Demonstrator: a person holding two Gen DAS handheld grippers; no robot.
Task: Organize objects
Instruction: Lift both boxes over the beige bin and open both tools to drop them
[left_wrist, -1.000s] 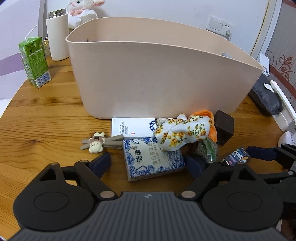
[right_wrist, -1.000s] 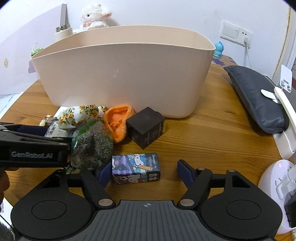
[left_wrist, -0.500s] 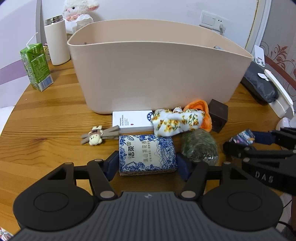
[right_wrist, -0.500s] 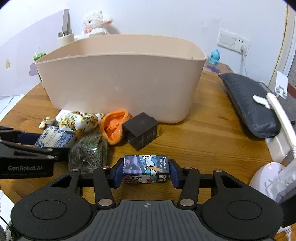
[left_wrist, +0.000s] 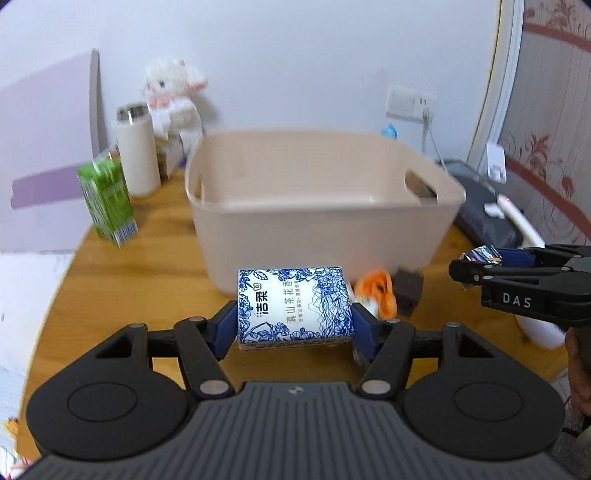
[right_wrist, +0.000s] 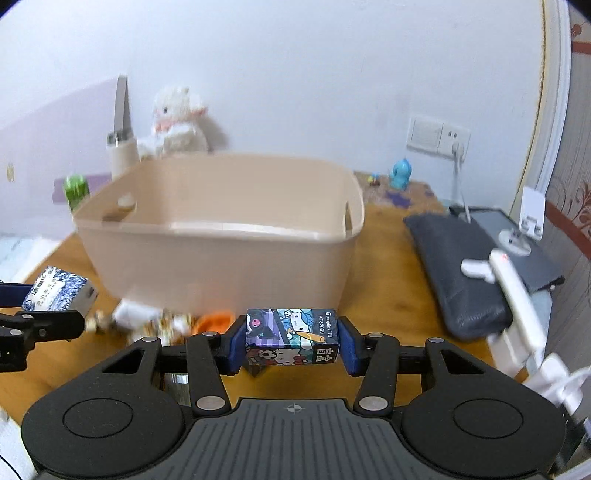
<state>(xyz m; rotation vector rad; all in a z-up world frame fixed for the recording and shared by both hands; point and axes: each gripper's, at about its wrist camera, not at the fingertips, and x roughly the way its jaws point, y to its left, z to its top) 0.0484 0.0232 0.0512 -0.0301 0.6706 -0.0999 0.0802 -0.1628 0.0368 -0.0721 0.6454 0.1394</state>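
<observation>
Gripping a tissue pack (left_wrist: 293, 304), the left gripper (left_wrist: 293, 325) hangs before the basket (left_wrist: 317, 236), while the right gripper (right_wrist: 291, 343) clamps a cartoon box (right_wrist: 291, 341).

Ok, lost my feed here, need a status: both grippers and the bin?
Left gripper shut on tissue pack, lifted. Right gripper shut on cartoon box, lifted. Beige bin ahead, open top, nothing blocking.

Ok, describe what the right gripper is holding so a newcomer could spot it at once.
Start at the big beige tub on the wooden table. In front of it, lifted off the table, the right gripper clamps a small box by its ends. It is the only item printed with cartoon characters; the left gripper's tissue pack is blue and white.
</observation>
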